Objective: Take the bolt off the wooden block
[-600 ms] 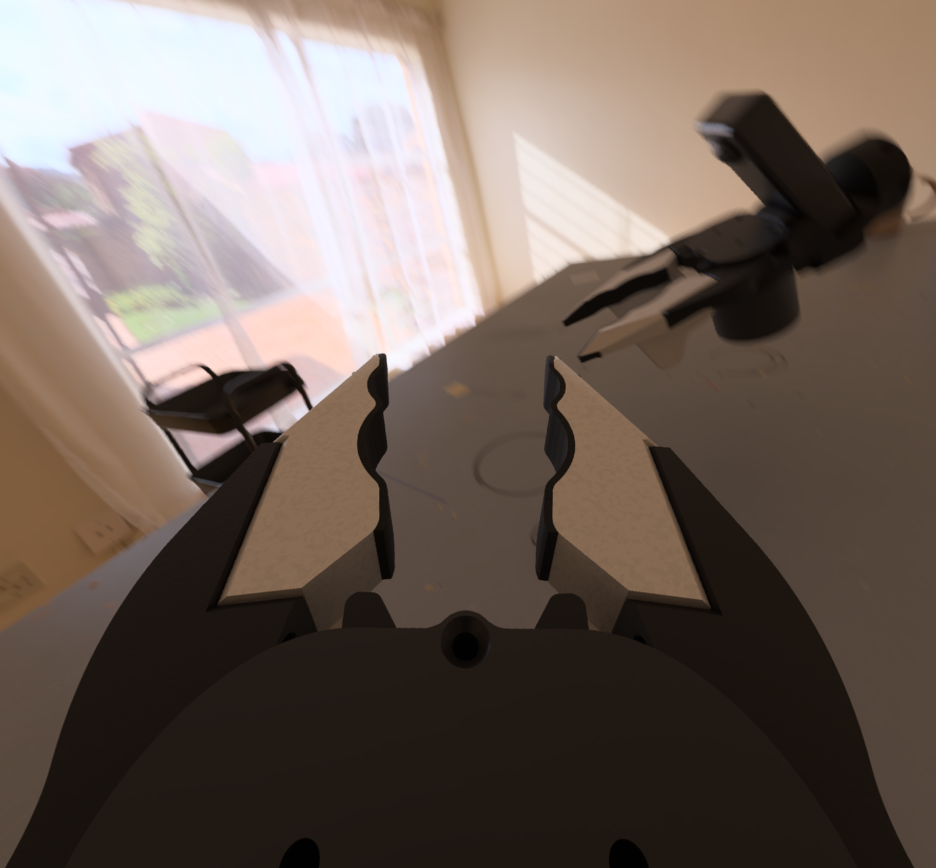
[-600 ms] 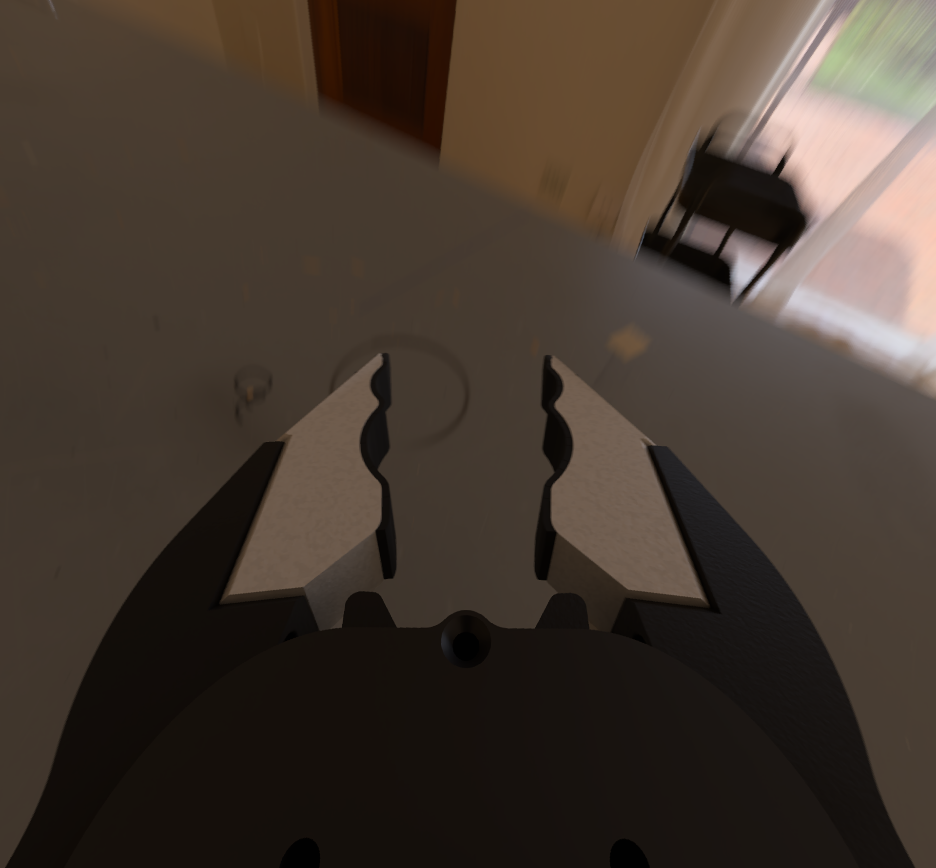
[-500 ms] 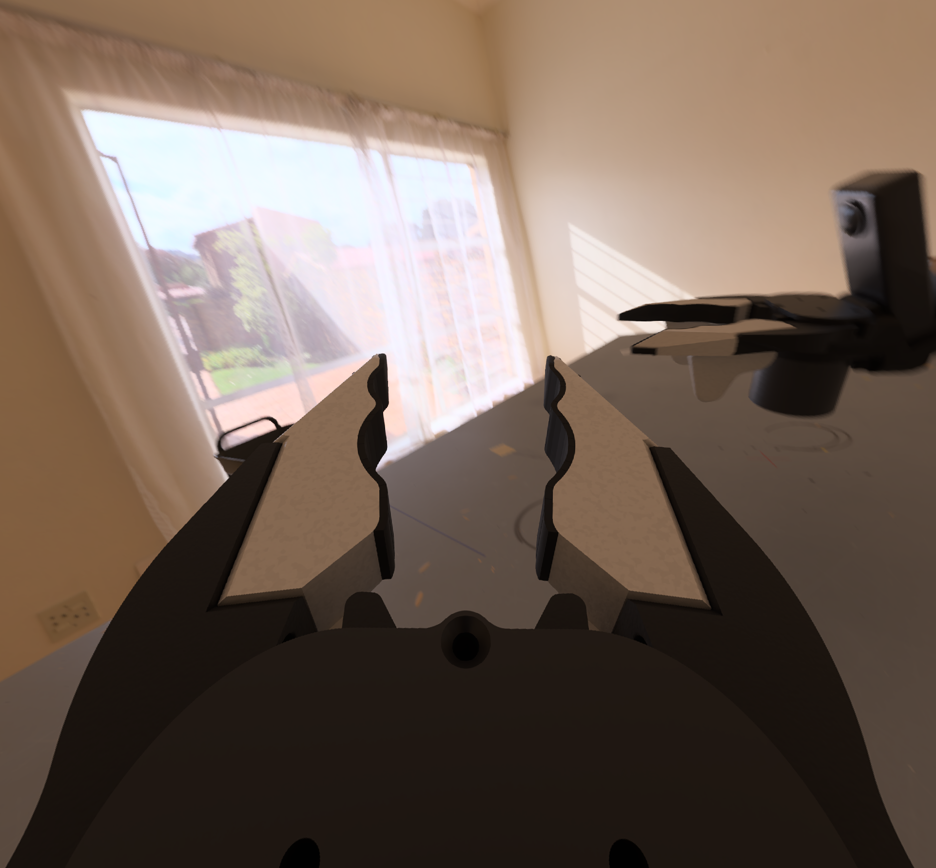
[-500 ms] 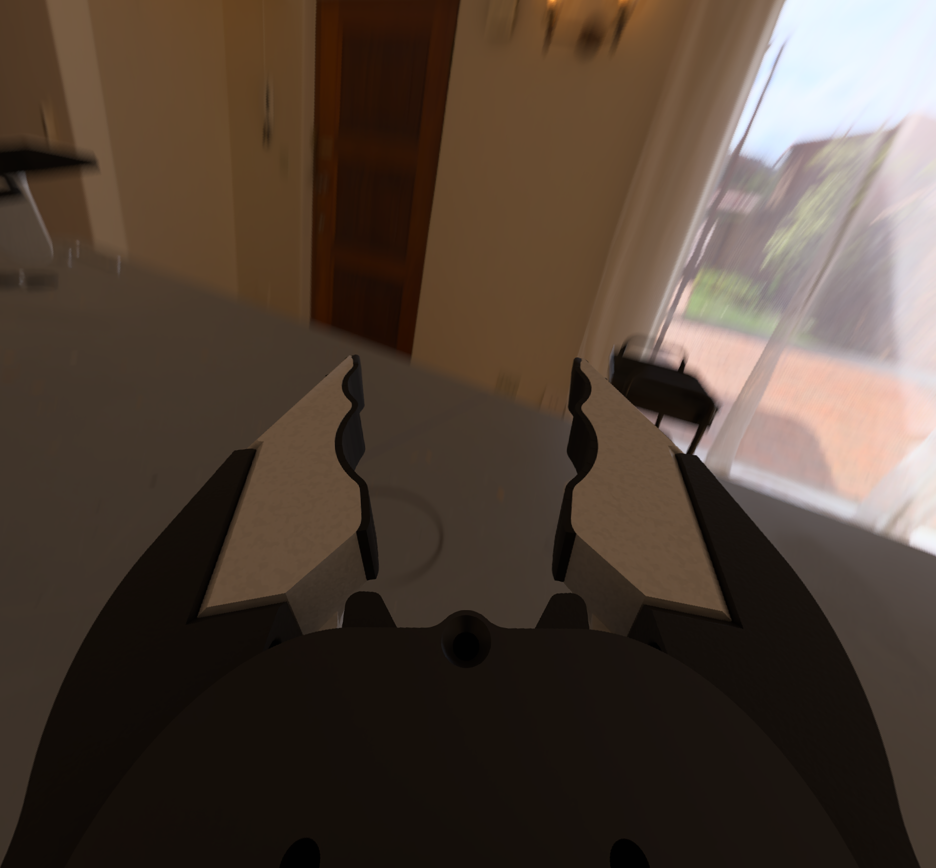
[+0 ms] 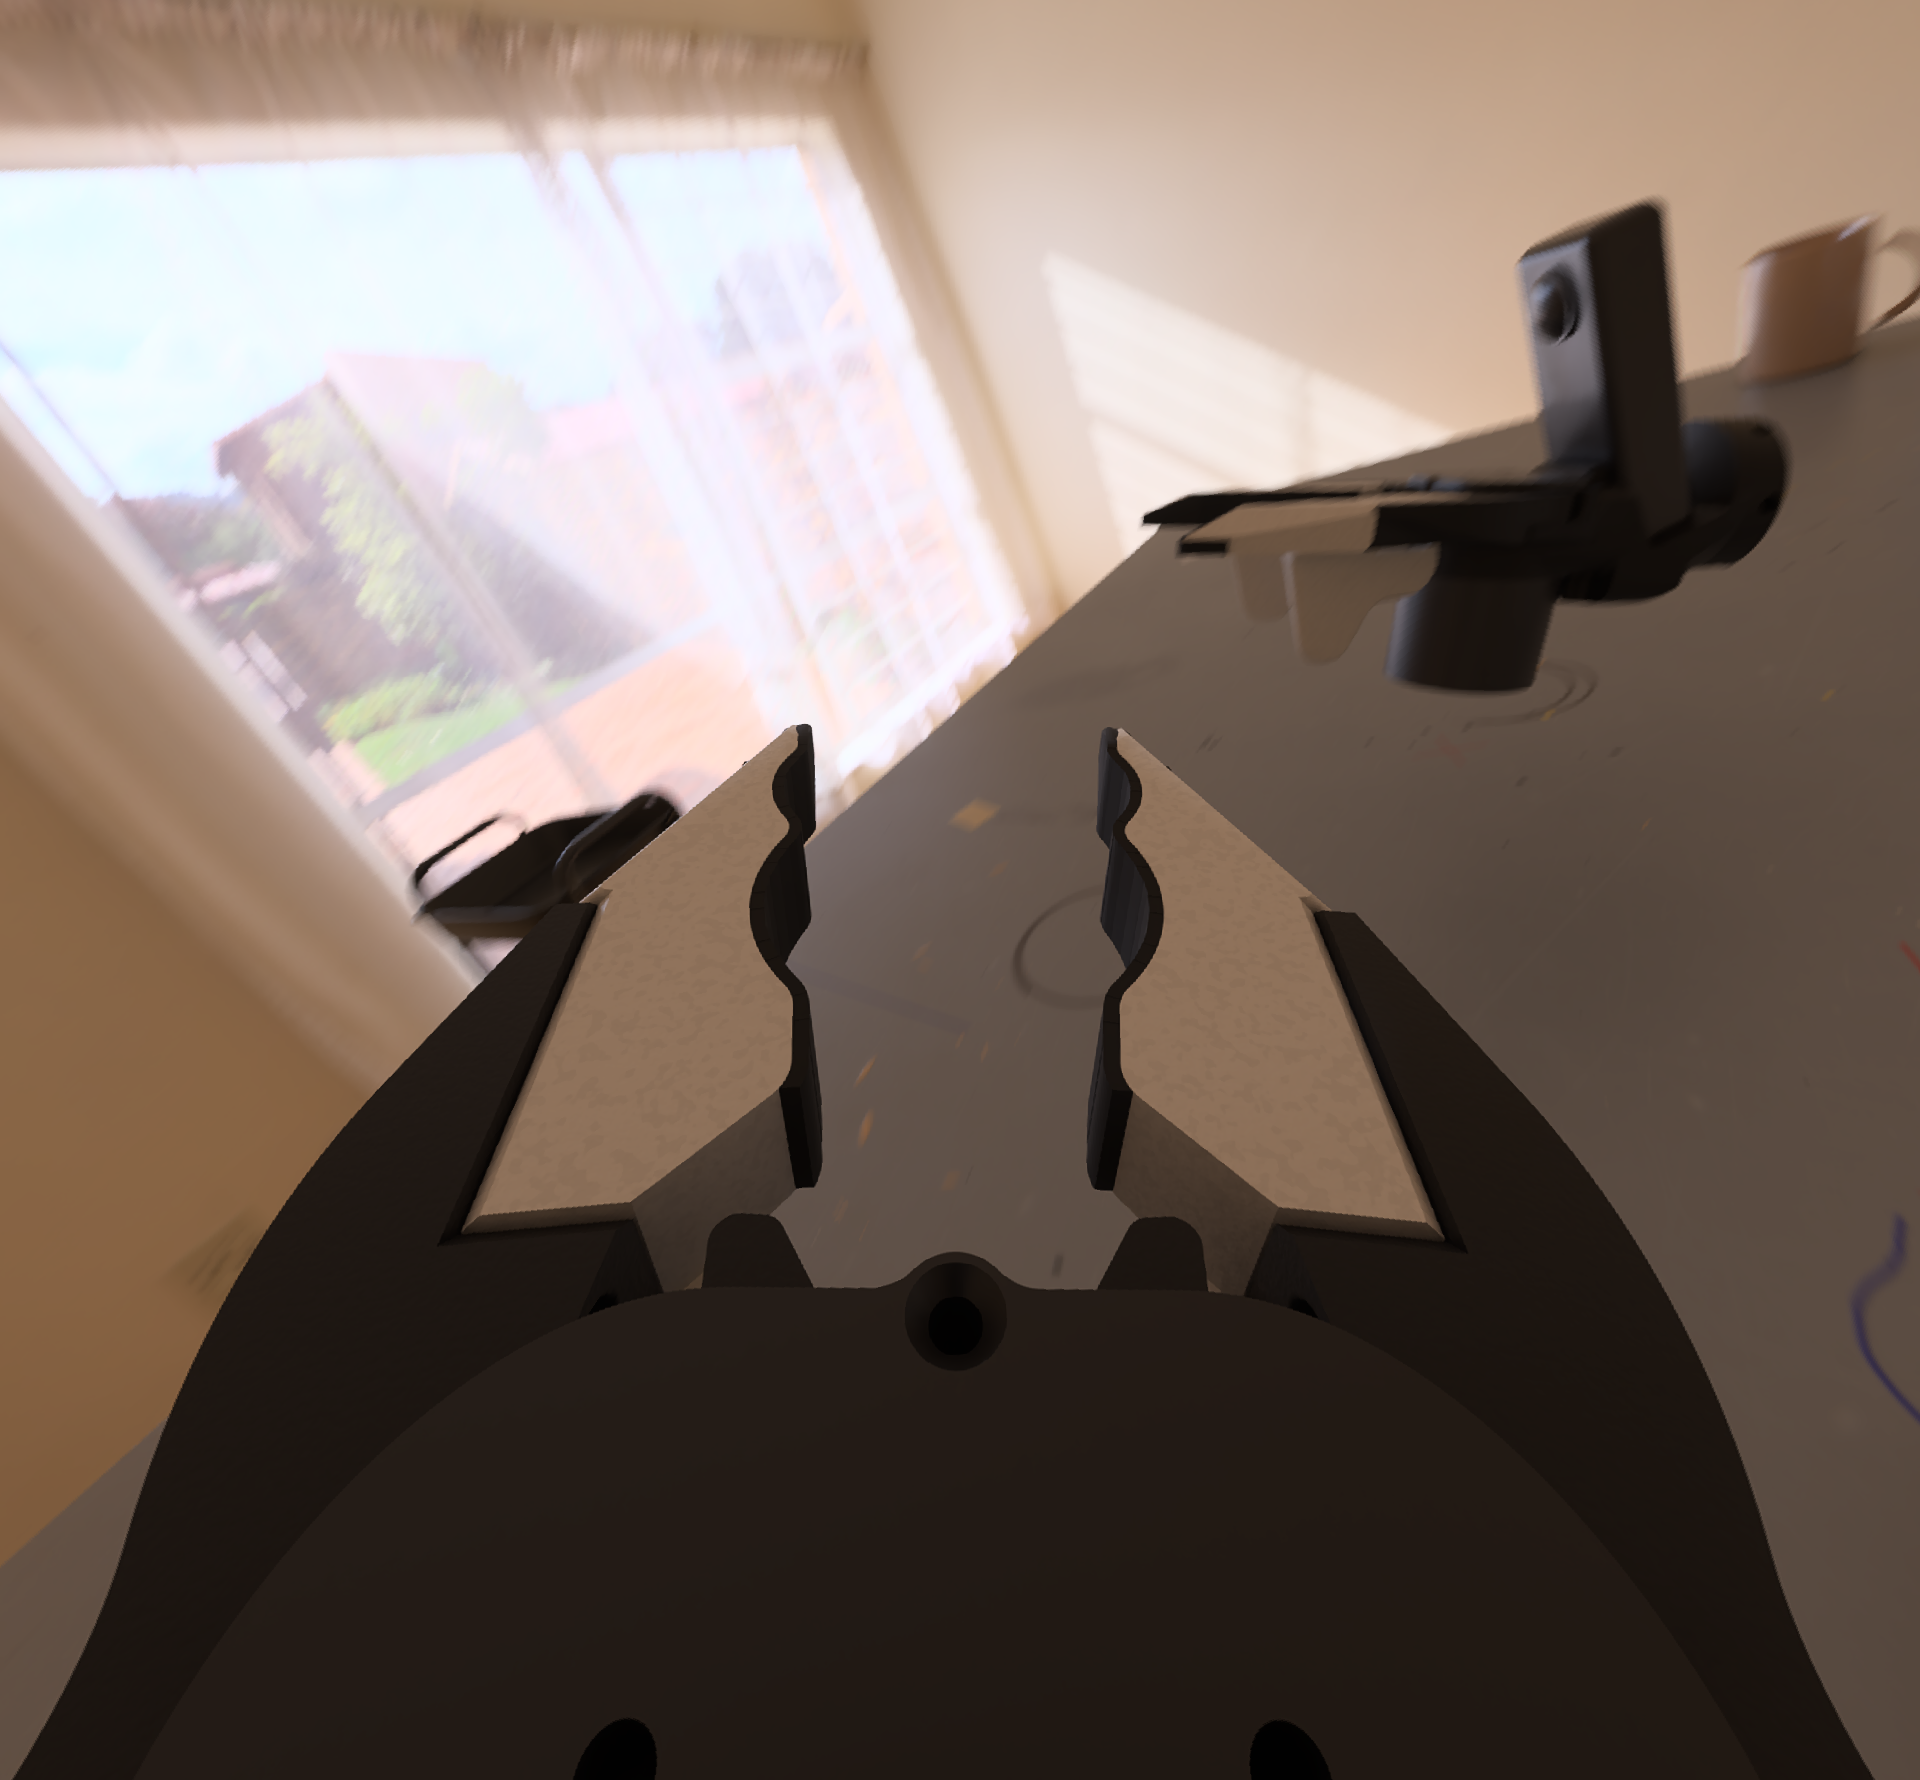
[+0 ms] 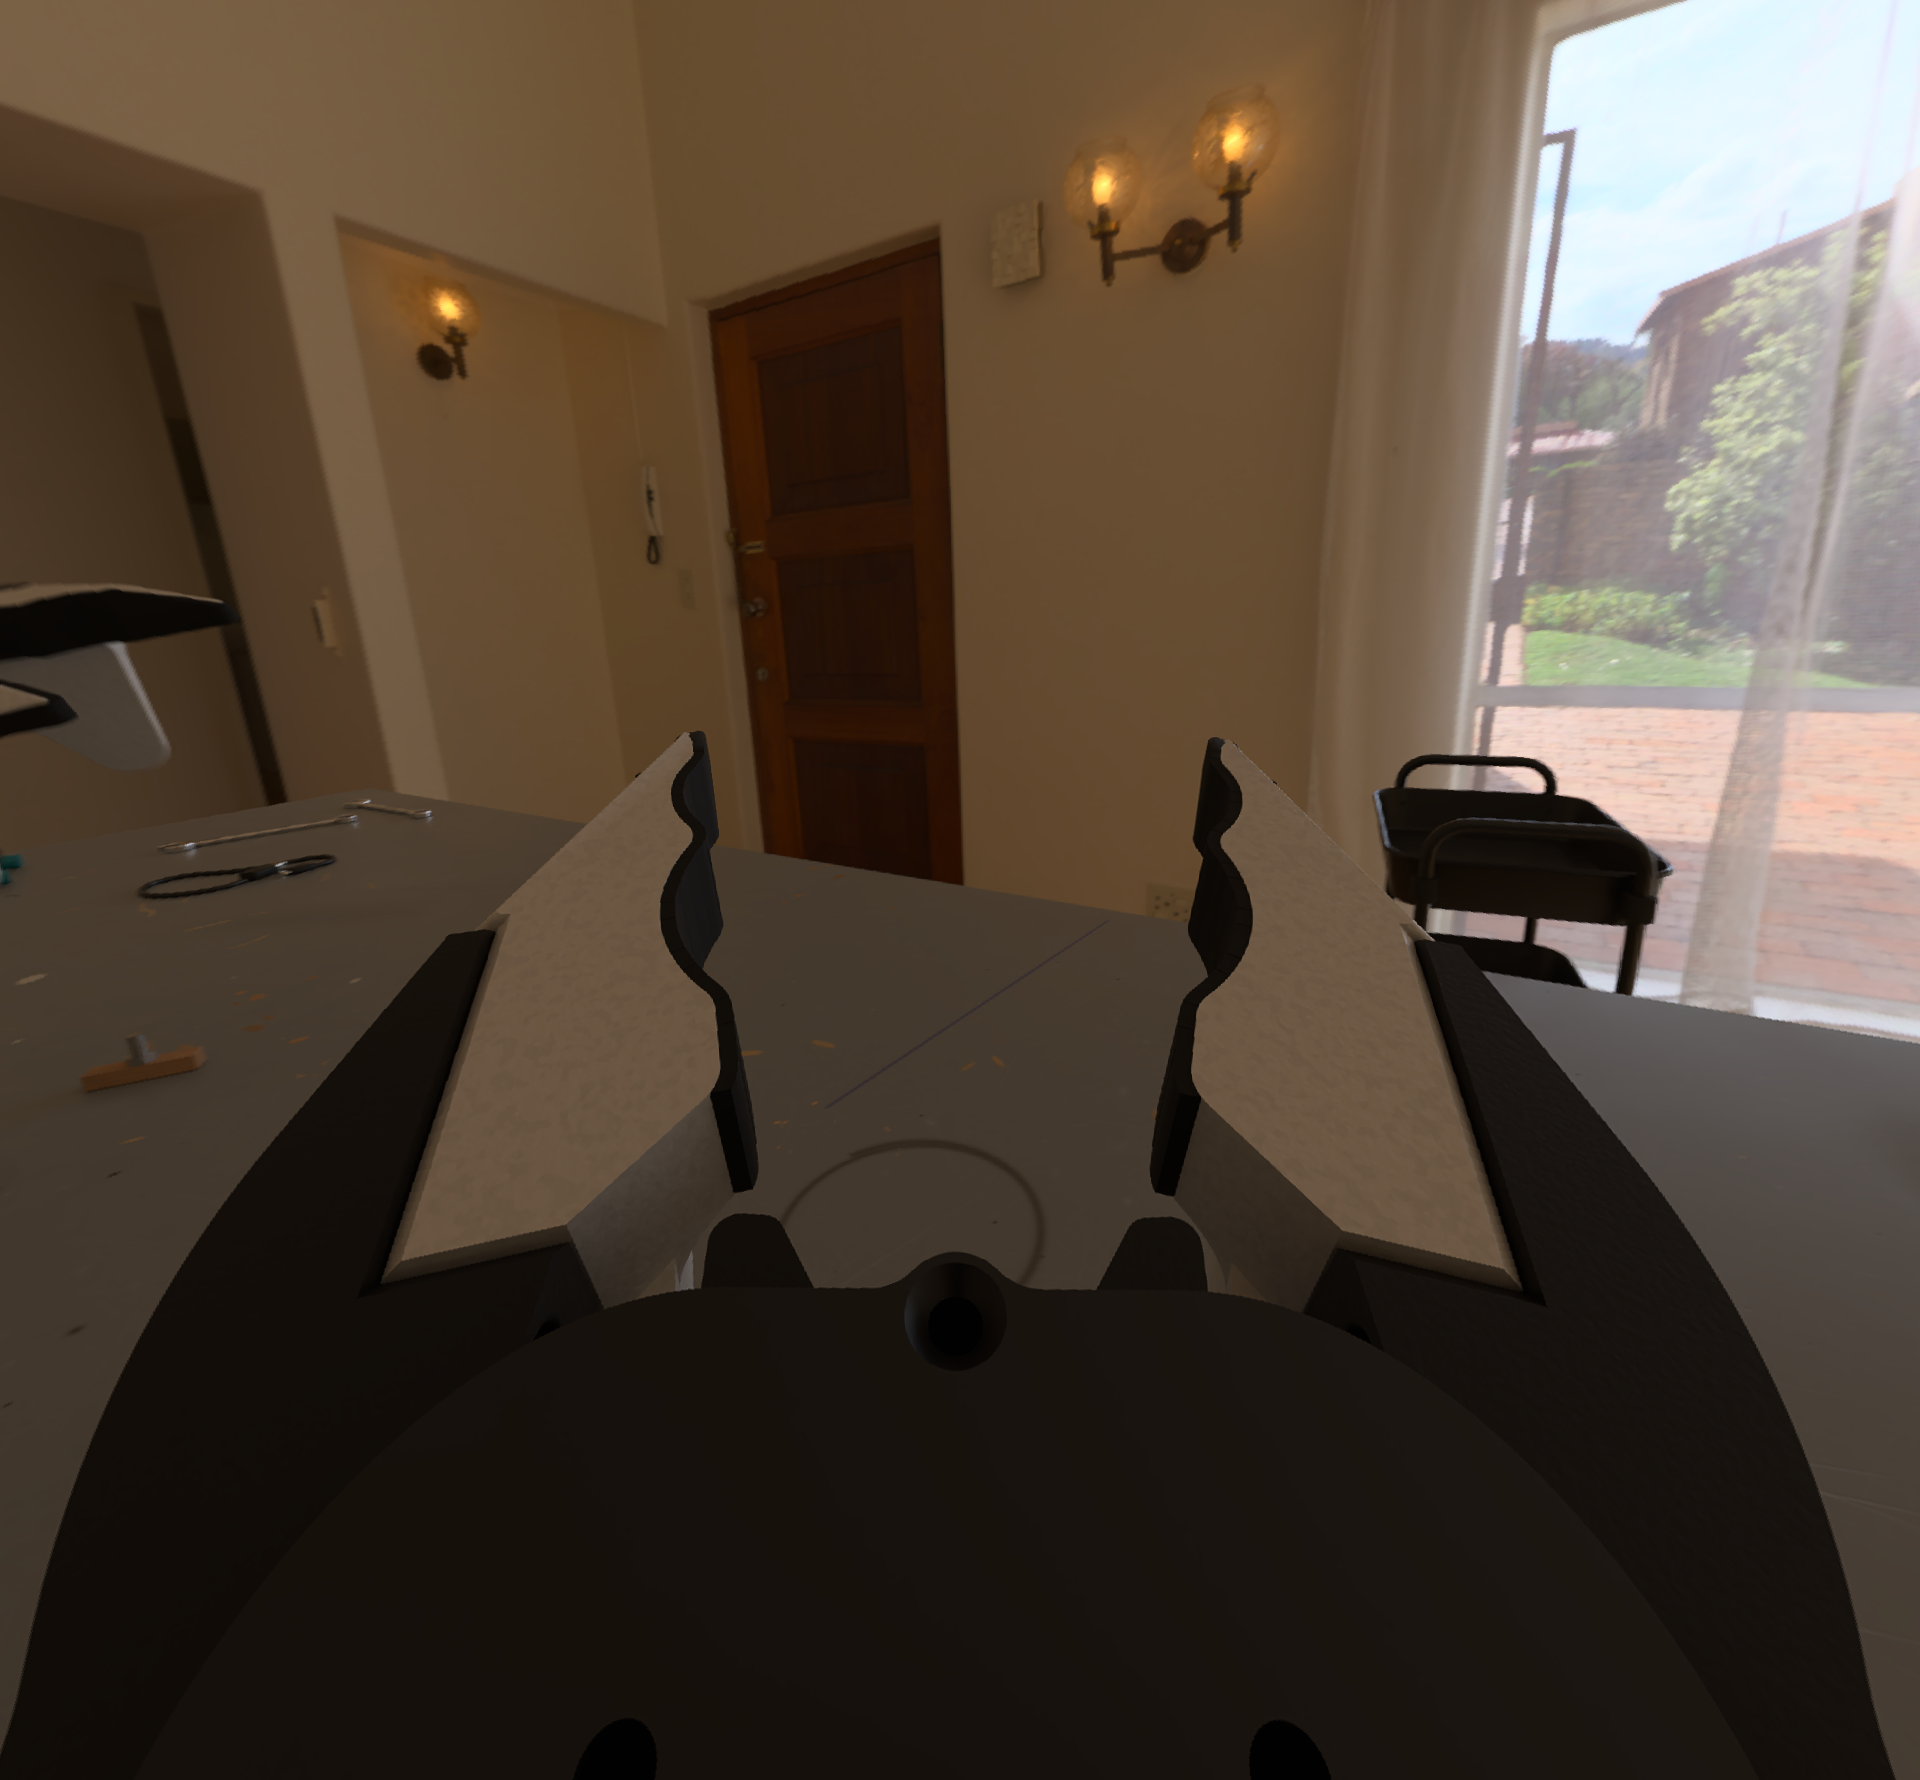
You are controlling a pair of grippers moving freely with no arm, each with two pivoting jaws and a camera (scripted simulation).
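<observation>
A small wooden block [image 6: 140,1067] lies on the grey table [image 6: 312,1003] at the left of the right wrist view, with a short grey bolt [image 6: 135,1047] standing upright in it. My right gripper [image 6: 951,748] is open wide and empty, held above the table, well to the right of the block. It also shows in the left wrist view [image 5: 1169,532], hovering level over the table. My left gripper [image 5: 956,754] is open and empty above the table. Its fingers also show at the left edge of the right wrist view [image 6: 145,660]. The block is not in the left wrist view.
A metal wrench [image 6: 260,831] and a black looped tool [image 6: 229,880] lie on the far left of the table. A mug [image 5: 1808,317] stands at the far end. A black cart [image 6: 1507,857] stands beyond the table edge by the window.
The right gripper has tilted up from facing the table to level, and its jaws have opened wider. The left wrist view has rolled and shifted; its jaws stay open.
</observation>
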